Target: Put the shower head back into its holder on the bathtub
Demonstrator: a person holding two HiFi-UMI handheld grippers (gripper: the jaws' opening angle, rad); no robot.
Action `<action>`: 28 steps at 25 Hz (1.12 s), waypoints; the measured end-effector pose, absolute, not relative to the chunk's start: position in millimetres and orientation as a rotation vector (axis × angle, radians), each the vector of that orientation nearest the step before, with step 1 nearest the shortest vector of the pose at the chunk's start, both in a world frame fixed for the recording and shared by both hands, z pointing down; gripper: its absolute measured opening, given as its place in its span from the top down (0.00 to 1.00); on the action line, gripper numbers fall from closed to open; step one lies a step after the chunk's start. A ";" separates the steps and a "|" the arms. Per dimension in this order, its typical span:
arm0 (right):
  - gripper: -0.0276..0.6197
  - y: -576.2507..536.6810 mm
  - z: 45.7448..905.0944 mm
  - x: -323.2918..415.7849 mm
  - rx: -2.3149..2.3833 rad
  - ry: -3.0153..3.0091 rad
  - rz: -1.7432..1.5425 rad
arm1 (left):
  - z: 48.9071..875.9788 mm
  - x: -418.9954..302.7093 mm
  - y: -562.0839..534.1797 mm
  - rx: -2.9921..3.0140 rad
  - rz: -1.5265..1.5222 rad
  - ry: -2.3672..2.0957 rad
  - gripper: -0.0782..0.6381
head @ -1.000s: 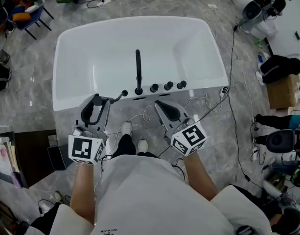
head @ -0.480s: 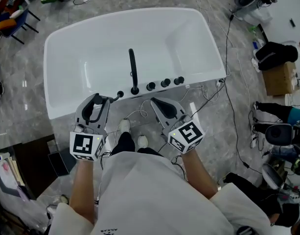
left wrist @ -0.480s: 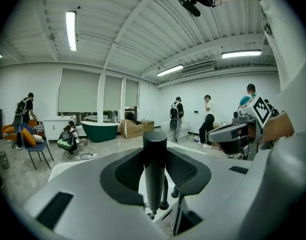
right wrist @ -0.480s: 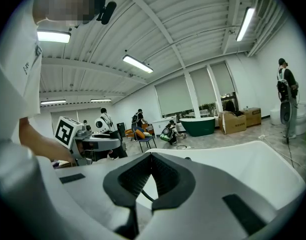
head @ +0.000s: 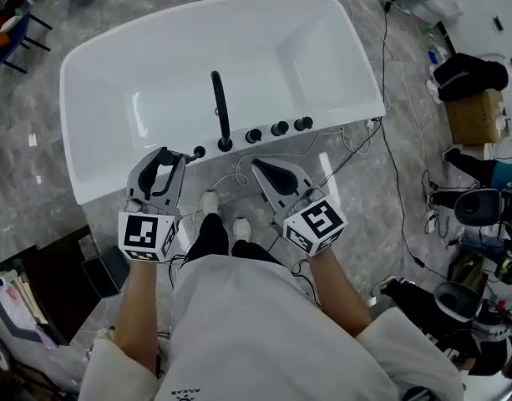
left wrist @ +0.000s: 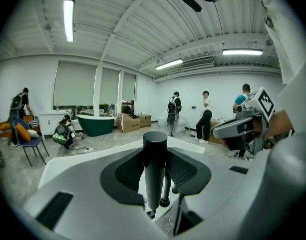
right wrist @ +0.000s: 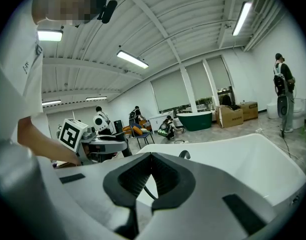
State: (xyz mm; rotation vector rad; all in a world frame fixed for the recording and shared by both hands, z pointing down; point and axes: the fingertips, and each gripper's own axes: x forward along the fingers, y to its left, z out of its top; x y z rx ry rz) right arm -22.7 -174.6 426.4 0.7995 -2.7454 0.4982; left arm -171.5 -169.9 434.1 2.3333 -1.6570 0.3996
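A white bathtub (head: 114, 174) has a black spout (head: 218, 111) and three black knobs (head: 278, 129) on its near rim. The small black holder (head: 199, 151) sits left of the spout. My left gripper (head: 167, 159) (left wrist: 155, 156) is shut on the dark, stick-shaped shower head (head: 165, 175) (left wrist: 155, 174). The head stands upright between the pads, just left of and short of the holder. My right gripper (head: 264, 168) (right wrist: 152, 156) hovers before the knobs, shut and holding nothing.
A hose (head: 230, 178) and cables (head: 356, 144) trail on the grey floor by the tub's near side. The person's shoes (head: 210, 203) stand at the rim. A dark cabinet (head: 47, 257) is on the left, boxes and gear (head: 473, 115) on the right.
Both grippers have sunk a little and edged toward the tub's near rim. The left still holds the shower head. The head view has shifted, so the tub sits further left and higher.
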 end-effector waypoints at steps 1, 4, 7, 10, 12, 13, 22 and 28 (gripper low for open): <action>0.93 -175.6 427.8 -23.0 0.799 -2.743 0.500 | 437.0 -171.2 -172.8 2.334 0.404 -1.651 0.69; 0.93 -178.5 433.7 -23.7 0.800 -2.734 0.509 | 445.6 -170.3 -180.4 2.332 0.415 -1.636 0.69; 0.93 -183.0 440.7 -22.5 0.802 -2.718 0.525 | 454.9 -167.9 -188.6 2.326 0.425 -1.622 0.69; 0.93 -185.4 445.7 -22.1 0.798 -2.709 0.538 | 464.7 -166.2 -194.7 2.319 0.440 -1.611 0.69; 0.93 -186.1 449.0 -22.4 0.795 -2.703 0.545 | 471.1 -166.2 -197.9 2.313 0.451 -1.606 0.69; 0.93 -186.2 451.1 -22.4 0.795 -2.699 0.548 | 474.6 -166.2 -199.1 2.310 0.455 -1.603 0.69; 0.93 -190.2 471.8 -26.8 0.808 -2.661 0.589 | 510.6 -169.2 -209.3 2.274 0.487 -1.565 0.69; 0.93 -193.5 486.2 -29.0 0.817 -2.636 0.618 | 538.3 -171.3 -215.6 2.243 0.517 -1.542 0.69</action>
